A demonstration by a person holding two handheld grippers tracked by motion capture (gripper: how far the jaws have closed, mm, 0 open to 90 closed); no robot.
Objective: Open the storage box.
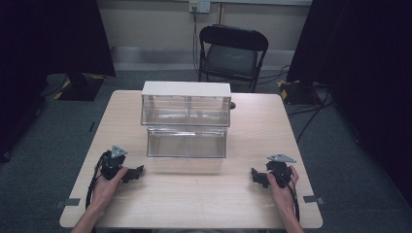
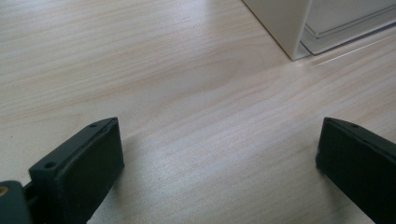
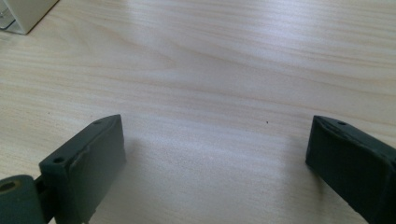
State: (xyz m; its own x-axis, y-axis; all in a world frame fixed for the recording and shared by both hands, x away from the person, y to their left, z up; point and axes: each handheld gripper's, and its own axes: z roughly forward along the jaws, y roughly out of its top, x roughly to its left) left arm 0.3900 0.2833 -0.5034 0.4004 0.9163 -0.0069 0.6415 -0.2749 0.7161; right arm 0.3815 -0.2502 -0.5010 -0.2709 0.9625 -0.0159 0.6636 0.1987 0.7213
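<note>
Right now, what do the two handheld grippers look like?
Left gripper and right gripper are black, each with two flat rectangular jaws showing small screw holes. A grey three-cornered plate tops each, and a black cable trails back along each bare forearm.

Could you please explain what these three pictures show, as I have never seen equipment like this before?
No robot here: a person sits at a pale wooden table holding a black two-jaw gripper in each hand. The high view looks down from above, with the left gripper and right gripper near the table's front. The other two pictures come from cameras riding on each gripper, looking along its own jaws. Both grippers are open and hold nothing. On the table stands a clear plastic two-tier bin organiser with a white top; a black folding chair stands behind.
</note>
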